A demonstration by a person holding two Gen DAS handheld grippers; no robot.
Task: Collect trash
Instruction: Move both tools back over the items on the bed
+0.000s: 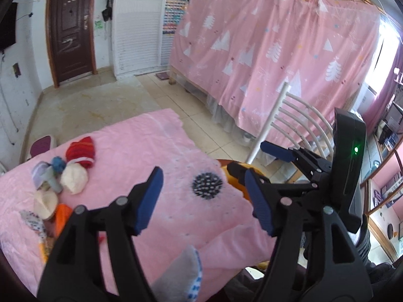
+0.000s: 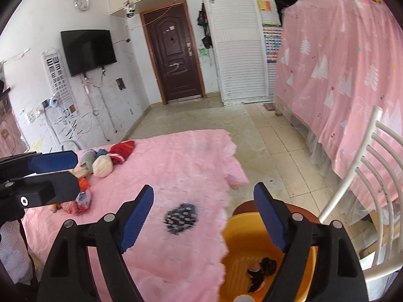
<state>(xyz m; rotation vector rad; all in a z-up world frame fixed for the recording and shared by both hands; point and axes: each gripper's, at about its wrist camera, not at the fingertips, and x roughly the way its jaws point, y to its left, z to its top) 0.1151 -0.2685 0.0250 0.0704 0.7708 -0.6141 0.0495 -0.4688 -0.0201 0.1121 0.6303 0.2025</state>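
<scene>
brown door [image 2: 173, 58], wall tv [image 2: 88, 50], tiled floor [image 2: 252, 136]

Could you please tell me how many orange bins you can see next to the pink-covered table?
1. The orange bin sits on the floor just off the pink table's right edge, below the right gripper, with dark scraps inside. Others may be hidden under the cloth.

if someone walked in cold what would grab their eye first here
The pink cloth covering the table, with a heap of small colourful knitted pieces at its far left. A dark speckled patch sits near the cloth's right edge, and an orange tub just below that edge already holds some dark scraps.
</scene>
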